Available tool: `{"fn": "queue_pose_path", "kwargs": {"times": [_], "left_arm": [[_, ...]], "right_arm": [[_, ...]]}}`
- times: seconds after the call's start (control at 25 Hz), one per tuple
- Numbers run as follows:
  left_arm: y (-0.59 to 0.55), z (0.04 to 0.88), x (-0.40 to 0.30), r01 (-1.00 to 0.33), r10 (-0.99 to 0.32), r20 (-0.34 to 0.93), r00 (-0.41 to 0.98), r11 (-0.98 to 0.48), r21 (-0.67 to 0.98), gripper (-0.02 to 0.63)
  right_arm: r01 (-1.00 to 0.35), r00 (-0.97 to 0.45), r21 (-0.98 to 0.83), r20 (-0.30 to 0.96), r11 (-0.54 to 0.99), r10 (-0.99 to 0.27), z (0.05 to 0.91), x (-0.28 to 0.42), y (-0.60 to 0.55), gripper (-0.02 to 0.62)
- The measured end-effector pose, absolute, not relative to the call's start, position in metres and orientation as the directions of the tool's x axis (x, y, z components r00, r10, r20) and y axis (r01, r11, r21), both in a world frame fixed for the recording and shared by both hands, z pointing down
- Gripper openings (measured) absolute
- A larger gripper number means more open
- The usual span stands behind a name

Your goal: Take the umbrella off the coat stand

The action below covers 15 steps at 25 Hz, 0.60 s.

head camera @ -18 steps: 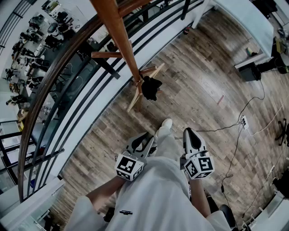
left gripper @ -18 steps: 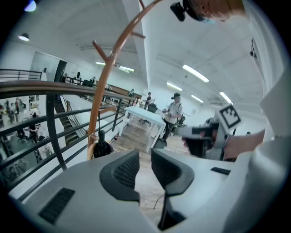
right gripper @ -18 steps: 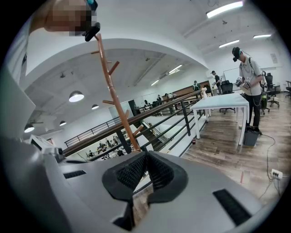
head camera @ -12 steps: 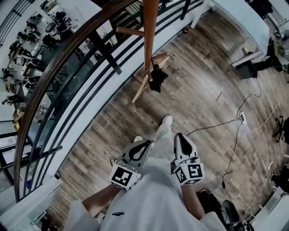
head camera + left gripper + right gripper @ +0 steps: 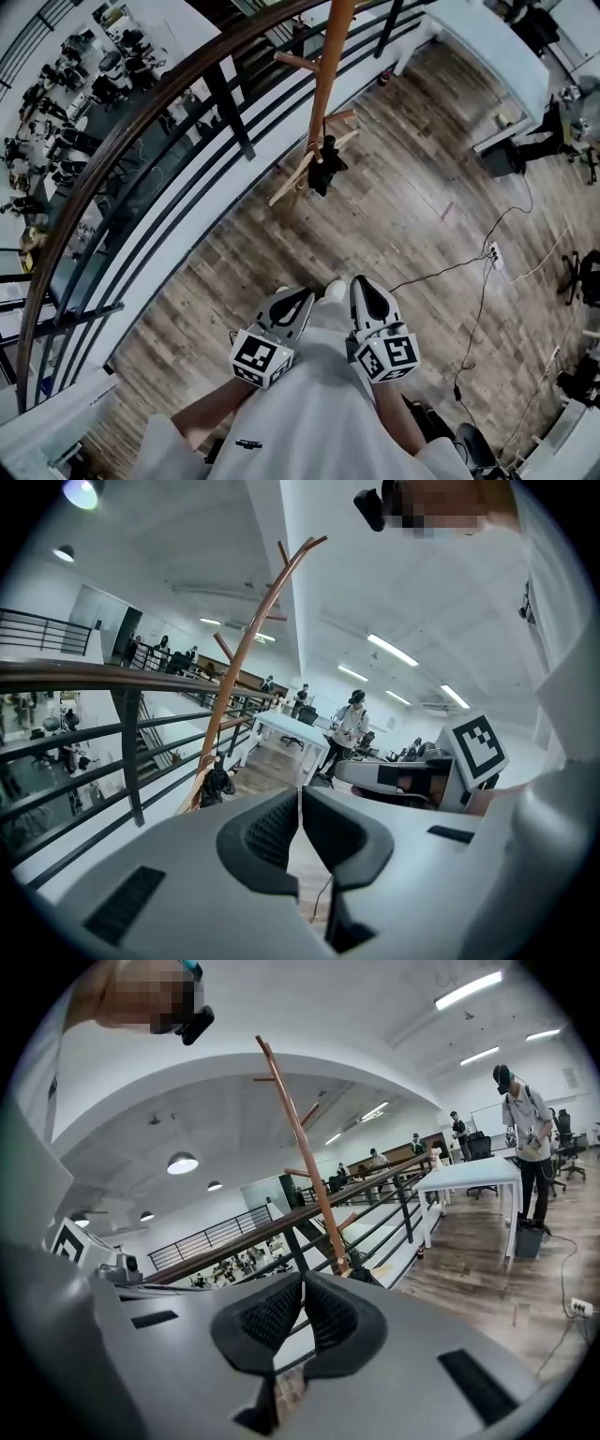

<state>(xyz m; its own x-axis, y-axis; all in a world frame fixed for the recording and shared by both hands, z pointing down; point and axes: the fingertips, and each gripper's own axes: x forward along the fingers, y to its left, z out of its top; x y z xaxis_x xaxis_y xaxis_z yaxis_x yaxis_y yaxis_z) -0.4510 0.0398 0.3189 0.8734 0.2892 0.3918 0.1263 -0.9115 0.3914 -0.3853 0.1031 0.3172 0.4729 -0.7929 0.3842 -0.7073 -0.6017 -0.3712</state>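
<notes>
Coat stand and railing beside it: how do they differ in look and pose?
The coat stand is one pale wooden pole with pegs; the railing has a dark top rail over black bars. The coat stand rises from one spot; the railing runs in a long curve. The coat stand bears a black umbrella low down; the railing bears nothing visible. Both stand at the edge of the wooden floor.

Top of the coat stand [image 5: 327,84] cut off by the head view's upper edge, dark bundle [image 5: 324,169] at its foot too small to identify, distant figures [image 5: 42,98] beyond the railing [image 5: 122,131] indistinct, forearms [image 5: 211,411] partly hidden under white clothing [image 5: 314,417].
</notes>
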Motion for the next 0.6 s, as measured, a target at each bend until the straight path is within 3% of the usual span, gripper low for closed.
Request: {"fn": "queue_pose_path", "kwargs": {"times": [0.32, 0.6], "left_arm": [[0.070, 0.318, -0.418, 0.011, 0.177, 0.393, 0.902, -0.921, 0.390, 0.029], [0.127, 0.310, -0.384, 0.003, 0.150, 0.386, 0.910, -0.934, 0.356, 0.029]], "right_arm": [[-0.734, 0.481, -0.325, 0.372, -0.597, -0.794, 0.308, -0.354, 0.176, 0.040], [-0.736, 0.487, -0.324, 0.356, -0.595, -0.797, 0.311, -0.311, 0.251, 0.039]]}}
